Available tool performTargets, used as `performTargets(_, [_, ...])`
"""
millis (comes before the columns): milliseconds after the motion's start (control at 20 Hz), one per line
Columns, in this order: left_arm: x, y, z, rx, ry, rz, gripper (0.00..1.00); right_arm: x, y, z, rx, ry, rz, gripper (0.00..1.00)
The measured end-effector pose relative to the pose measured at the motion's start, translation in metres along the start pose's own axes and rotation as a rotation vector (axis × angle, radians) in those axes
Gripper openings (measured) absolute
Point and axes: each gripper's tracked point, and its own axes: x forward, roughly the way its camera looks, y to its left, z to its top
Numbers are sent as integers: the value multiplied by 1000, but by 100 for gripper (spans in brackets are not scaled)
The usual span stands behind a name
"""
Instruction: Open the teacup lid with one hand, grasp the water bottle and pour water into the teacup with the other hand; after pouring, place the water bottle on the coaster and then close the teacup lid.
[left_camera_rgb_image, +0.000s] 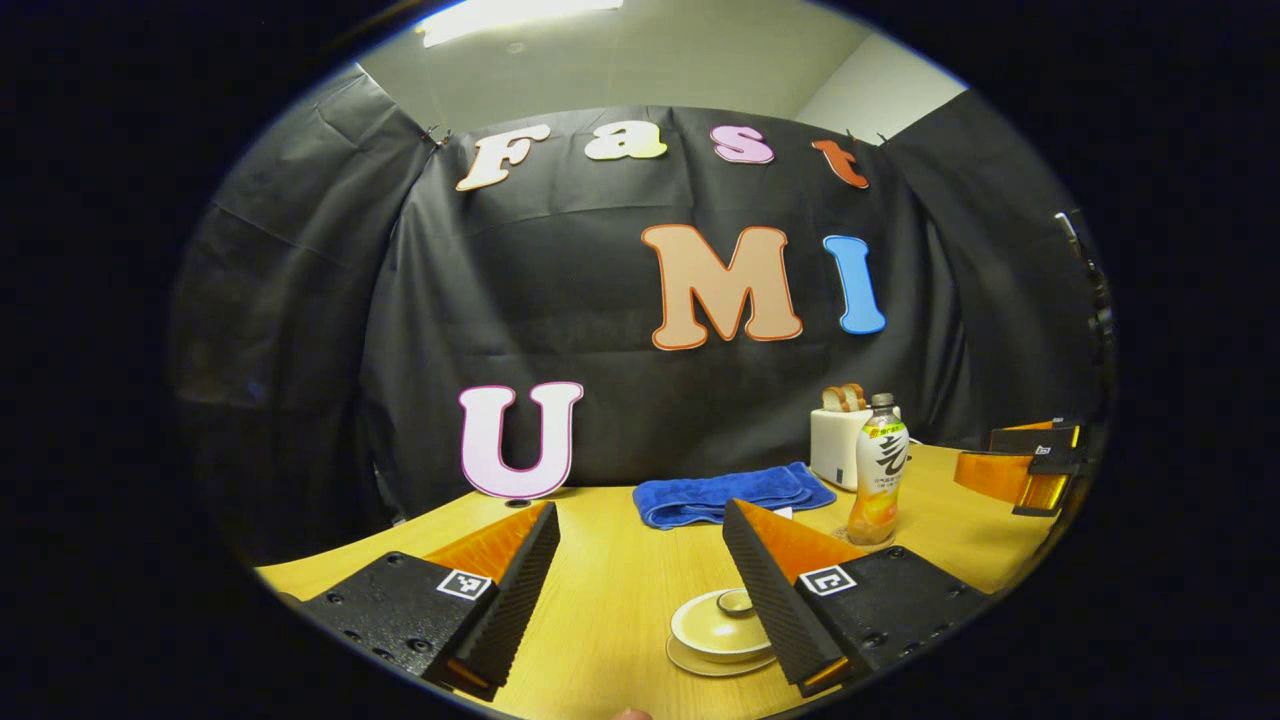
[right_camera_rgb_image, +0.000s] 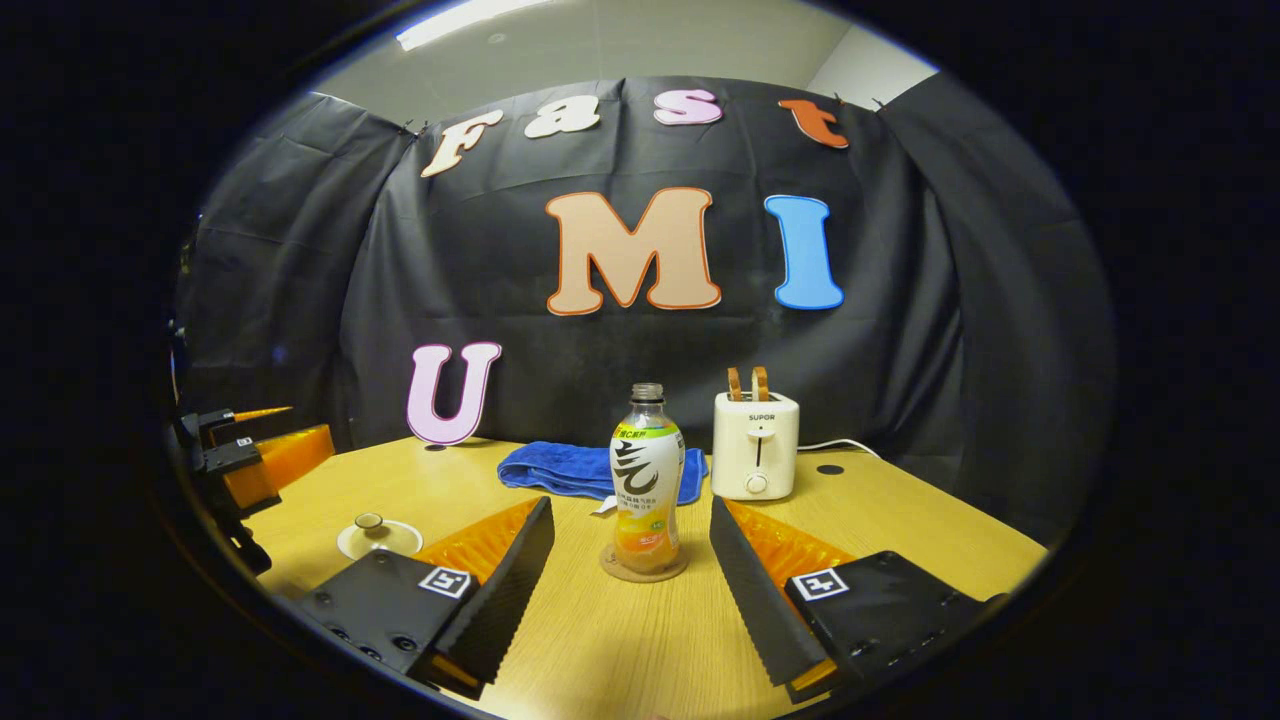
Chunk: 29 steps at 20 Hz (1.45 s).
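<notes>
**Both grippers wide, cup and bottle untouched**

Nearest in the left gripper view, the left gripper hangs with fingers spread apart over the wooden table, gripping nothing. The right gripper is likewise spread and empty. The water bottle stands upright on its coaster, just beyond the right gripper's fingertips, between them. The teacup, lid on, sits on its saucer beside the left gripper's right finger.
</notes>
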Motion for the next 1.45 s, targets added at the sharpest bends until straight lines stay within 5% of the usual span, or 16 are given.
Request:
performTargets(300, [-4, 16, -11, -39, 13, 54, 95, -19, 5, -8, -13, -23, -32, 94])
performTargets(1450, [-2, 25, -25, -49, 38, 61, 95, -11, 3, -24, -21, 2, -38, 100])
